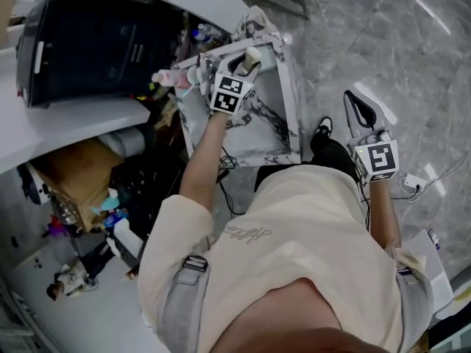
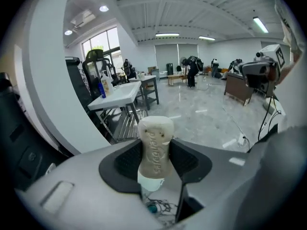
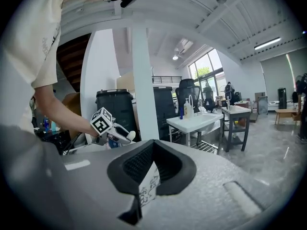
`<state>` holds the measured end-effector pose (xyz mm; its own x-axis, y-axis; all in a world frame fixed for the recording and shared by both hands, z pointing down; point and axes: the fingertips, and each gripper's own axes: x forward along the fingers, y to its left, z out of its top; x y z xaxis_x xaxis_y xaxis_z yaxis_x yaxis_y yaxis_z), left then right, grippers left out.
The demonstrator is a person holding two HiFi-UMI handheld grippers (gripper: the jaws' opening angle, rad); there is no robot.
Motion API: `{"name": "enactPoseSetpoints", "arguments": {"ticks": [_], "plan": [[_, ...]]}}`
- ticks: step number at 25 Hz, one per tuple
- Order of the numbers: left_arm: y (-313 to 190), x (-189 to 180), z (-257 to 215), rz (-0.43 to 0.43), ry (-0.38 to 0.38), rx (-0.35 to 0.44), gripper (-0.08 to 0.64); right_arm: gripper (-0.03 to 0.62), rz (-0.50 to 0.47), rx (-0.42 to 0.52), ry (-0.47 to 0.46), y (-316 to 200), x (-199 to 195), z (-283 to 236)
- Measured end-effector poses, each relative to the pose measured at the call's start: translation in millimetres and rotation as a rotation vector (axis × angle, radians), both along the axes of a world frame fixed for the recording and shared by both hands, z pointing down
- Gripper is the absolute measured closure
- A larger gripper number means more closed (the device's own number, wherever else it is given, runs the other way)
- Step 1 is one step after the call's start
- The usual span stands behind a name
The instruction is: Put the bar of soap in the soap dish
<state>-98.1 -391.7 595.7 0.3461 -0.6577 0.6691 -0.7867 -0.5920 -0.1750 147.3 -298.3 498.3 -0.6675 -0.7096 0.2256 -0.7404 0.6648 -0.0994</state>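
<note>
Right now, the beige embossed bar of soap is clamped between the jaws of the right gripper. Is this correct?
Not quite: the side is wrong. The beige embossed bar of soap is clamped between the jaws of the left gripper, as the left gripper view shows. The right gripper is shut with nothing in it.

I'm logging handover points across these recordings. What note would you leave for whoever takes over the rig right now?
Left gripper: shut on the bar of soap, held upright over the marble-patterned table.
Right gripper: shut, empty, off to the side over the floor.
Done: soap is gripped.
Left: set it in the soap dish, which I cannot clearly make out, then release.
</note>
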Motion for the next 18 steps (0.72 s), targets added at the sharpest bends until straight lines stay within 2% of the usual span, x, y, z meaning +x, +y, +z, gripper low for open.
{"name": "enactPoseSetpoints", "arguments": {"ticks": [9,18], "plan": [[-13,-6,61,0.093,-0.176,-0.148,0.36,0.598,-0.015,-0.057,-0.022,-13,11,22],[-19,-8,92,0.231,-0.344,-0.234,0.362,0.598,-0.006,-0.086,-0.031,-16,21,30]]}}
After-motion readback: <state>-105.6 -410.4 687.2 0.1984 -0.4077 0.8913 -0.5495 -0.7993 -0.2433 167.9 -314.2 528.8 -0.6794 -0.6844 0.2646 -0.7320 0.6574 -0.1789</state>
